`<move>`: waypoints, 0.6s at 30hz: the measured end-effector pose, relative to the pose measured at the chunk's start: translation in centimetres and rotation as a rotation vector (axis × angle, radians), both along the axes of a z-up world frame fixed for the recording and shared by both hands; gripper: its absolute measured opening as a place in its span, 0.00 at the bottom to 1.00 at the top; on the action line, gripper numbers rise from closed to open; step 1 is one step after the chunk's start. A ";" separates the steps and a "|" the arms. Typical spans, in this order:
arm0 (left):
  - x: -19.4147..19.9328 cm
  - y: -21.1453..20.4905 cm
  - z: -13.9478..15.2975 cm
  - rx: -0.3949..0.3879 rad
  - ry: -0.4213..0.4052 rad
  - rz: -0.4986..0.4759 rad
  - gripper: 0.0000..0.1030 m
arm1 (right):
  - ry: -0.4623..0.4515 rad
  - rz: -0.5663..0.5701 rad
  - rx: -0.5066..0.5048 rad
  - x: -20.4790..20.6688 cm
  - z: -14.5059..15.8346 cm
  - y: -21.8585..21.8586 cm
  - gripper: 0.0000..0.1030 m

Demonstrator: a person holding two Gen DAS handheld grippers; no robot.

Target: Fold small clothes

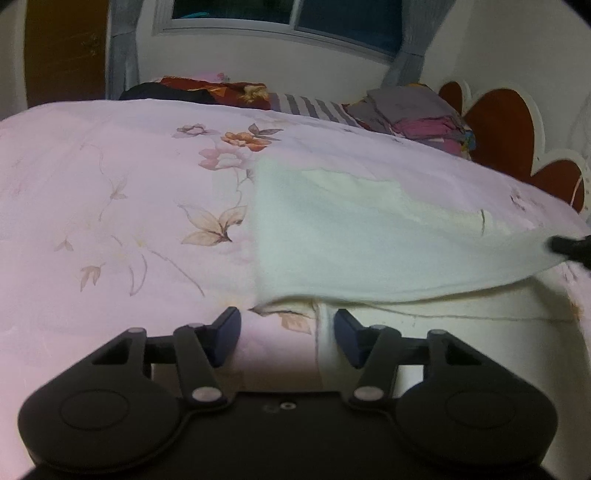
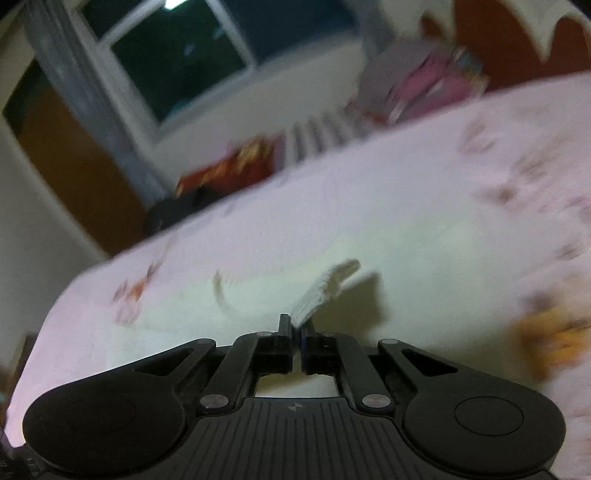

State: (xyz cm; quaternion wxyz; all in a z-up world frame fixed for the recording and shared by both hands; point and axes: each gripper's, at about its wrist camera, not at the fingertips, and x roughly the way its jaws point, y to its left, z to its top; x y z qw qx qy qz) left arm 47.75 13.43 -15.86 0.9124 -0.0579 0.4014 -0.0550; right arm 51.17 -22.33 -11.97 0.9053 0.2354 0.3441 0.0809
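Note:
A small pale cream garment [image 1: 369, 236] lies spread on the pink floral bedsheet [image 1: 110, 184]. Its right side is lifted off the bed. My left gripper [image 1: 287, 326] is open and empty, just in front of the garment's near left corner. My right gripper [image 2: 296, 326] is shut on an edge of the garment [image 2: 325, 288], which sticks up from between its fingers; the view is blurred. The right gripper's dark tip shows in the left wrist view [image 1: 569, 245] at the garment's raised right corner.
A pile of folded clothes [image 1: 413, 110] sits at the far right of the bed by the red heart-shaped headboard [image 1: 498, 122]. A red patterned bundle [image 1: 218, 90] and a striped cloth [image 1: 310, 105] lie at the far edge under the window [image 1: 288, 18].

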 end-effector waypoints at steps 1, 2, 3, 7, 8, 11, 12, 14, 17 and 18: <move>0.0 0.0 0.0 0.004 -0.002 -0.008 0.52 | 0.002 -0.027 -0.012 -0.9 0.1 -1.2 0.03; 0.0 0.0 0.0 0.003 -0.003 -0.011 0.52 | 0.020 -0.034 -0.019 -1.5 -0.1 -1.8 0.03; -0.1 0.0 0.0 0.003 -0.005 -0.013 0.51 | 0.035 -0.045 -0.030 -1.9 -0.4 -2.3 0.03; 0.0 -0.2 0.1 0.021 -0.005 -0.020 0.49 | 0.072 -0.080 -0.024 -3.2 -1.5 -4.1 0.03; 0.1 -0.4 0.1 0.033 -0.004 -0.028 0.47 | 0.066 -0.083 -0.030 -3.5 -1.5 -4.2 0.03; 0.4 -0.8 0.2 0.056 0.001 -0.043 0.44 | 0.059 -0.090 -0.049 -3.5 -1.4 -4.3 0.03; 0.5 -0.7 0.3 0.048 0.003 -0.041 0.43 | 0.060 -0.092 -0.045 -3.5 -1.3 -4.5 0.03; 0.5 -0.5 0.4 0.029 0.004 -0.051 0.39 | 0.058 -0.095 -0.051 -3.4 -1.3 -4.6 0.03; 0.8 0.4 0.2 -0.036 0.013 -0.049 0.37 | 0.070 -0.089 -0.059 -3.1 -1.7 -4.6 0.03; 0.9 0.9 0.2 -0.065 0.016 -0.041 0.36 | 0.073 -0.086 -0.062 -3.0 -1.8 -4.6 0.03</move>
